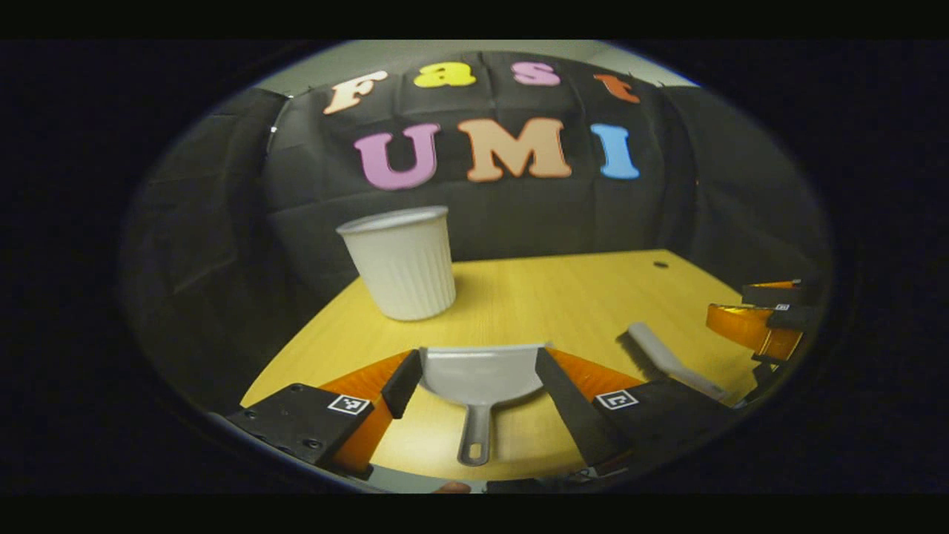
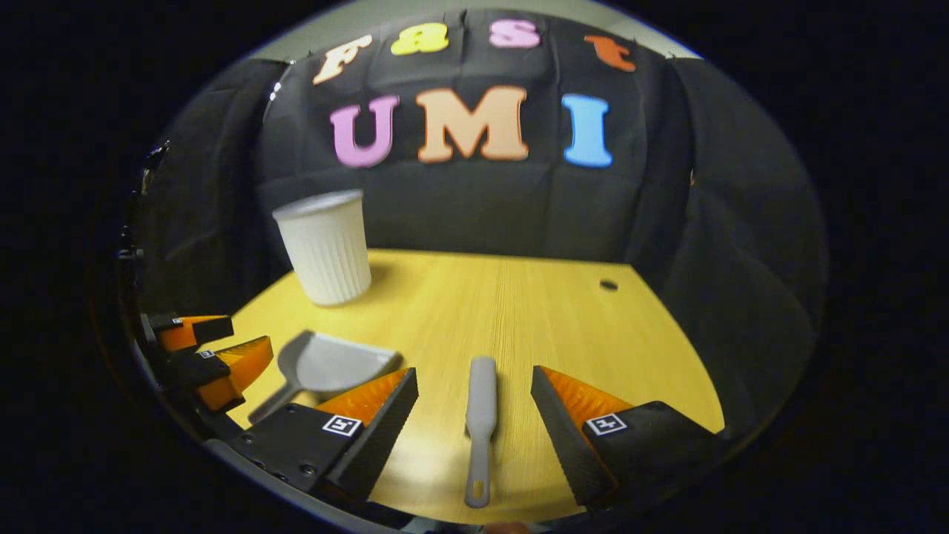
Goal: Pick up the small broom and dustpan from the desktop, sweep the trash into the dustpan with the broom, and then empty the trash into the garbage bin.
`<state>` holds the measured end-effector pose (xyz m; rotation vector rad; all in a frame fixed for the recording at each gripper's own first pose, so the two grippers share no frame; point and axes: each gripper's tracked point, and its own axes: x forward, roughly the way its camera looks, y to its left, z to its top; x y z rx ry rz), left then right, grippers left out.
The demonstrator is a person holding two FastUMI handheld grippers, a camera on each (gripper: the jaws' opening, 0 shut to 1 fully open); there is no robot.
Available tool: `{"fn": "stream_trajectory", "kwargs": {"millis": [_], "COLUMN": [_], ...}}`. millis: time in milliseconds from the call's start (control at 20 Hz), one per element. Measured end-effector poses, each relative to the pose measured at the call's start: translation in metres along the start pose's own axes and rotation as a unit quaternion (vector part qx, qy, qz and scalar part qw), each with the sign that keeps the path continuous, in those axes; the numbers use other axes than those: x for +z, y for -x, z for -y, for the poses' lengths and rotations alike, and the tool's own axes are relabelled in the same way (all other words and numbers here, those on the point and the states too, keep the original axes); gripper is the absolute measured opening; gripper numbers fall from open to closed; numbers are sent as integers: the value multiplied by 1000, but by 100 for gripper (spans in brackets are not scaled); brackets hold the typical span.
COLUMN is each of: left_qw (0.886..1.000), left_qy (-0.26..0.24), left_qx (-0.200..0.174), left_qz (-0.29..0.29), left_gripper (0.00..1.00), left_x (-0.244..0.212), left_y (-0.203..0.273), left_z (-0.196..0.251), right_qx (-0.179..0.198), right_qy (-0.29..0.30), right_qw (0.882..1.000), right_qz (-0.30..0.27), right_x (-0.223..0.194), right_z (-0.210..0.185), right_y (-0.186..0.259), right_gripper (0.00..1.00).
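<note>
On the desk, both grippers' jaws gape, left [image 1: 474, 371] straddling dustpan [image 1: 482, 374], right [image 2: 474, 393] straddling broom [image 2: 480, 415].

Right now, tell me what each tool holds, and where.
Nothing. Left tool is open around the dustpan; right tool is open around the broom.

Black cloth wall [image 2: 474, 200] is hanging across the upper frame; a yellow wooden desktop [image 2: 519, 311] is lying below, catching soft light.

Dim booth, overhead light glare on tabletop [image 2: 519, 311]; soft shadows; fisheye warping, blurred edges.
</note>
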<state>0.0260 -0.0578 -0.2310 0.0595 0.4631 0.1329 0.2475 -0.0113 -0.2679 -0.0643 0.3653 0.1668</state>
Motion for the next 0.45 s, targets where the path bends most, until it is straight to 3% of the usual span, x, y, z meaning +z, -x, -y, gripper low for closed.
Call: {"fn": "stream_trajectory", "kwargs": {"millis": [50,150,200,250,300,450], "left_qw": [999,995,992,989,985,977], "left_qy": [3,-14,-26,-30,-26,1], "left_qx": [3,8,4,-2,-13,-39], "left_qz": [39,99,121,148,169,209], "left_gripper": [94,93,93,100,93,93], "left_x": [24,70,88,105,118,144], "left_y": [10,30,40,49,61,85], "left_z": [1,4,7,11,16,20], "right_qx": [0,8,12,11,12,16], "right_qy": [8,25,32,31,24,-5], "right_qw": [999,996,995,995,995,993], "right_qz": [37,84,90,92,93,120], "right_x": [21,54,59,76,78,105], "right_z": [2,2,-5,-1,1,-5], "right_y": [12,30,41,57,65,83], "right_gripper": [93,93,93,92,93,92]}}
